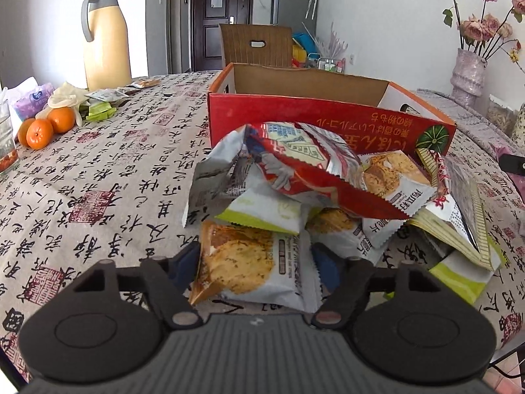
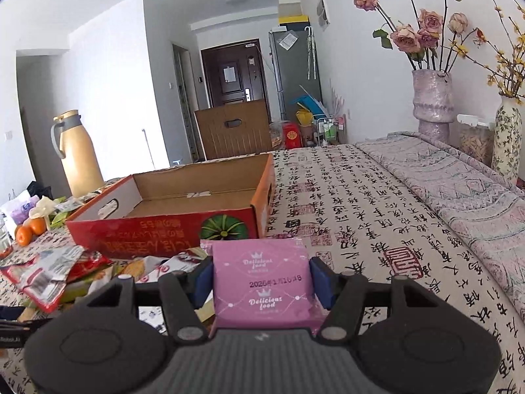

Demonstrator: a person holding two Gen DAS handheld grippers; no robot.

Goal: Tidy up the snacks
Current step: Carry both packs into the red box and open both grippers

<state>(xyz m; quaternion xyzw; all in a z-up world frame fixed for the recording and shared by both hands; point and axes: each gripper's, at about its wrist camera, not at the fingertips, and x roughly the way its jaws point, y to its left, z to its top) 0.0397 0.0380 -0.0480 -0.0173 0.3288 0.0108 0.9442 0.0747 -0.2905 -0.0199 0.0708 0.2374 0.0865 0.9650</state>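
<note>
Jaws of the right gripper (image 2: 261,284) clamped on a pink snack packet (image 2: 262,287), blue pads pressed against both its sides, packet lifted clear of the desk (image 2: 377,216) and held just short of the red cardboard box (image 2: 157,233). Jaws of the left gripper (image 1: 254,264) part-way open and straddling a cracker packet (image 1: 249,262) at the near edge of the snack pile (image 1: 328,190); pads close against the wrapper's two sides, but firm contact cannot be told, so counted as not yet gripped. Box sitting mid-desk with its floor bare in the right wrist view: nothing stowed so far, judging by that. Most of the job therefore left: one packet in the air and apparently bound for the box, one about to be picked, and a heap of red, white and green wrappers lying against the box's near wall. A few more green packets (image 1: 100,111) lying apart toward the far left edge of the desk, beside the oranges (image 1: 47,128) and the thermos jug (image 1: 105,39), likely needing collection too.
</note>
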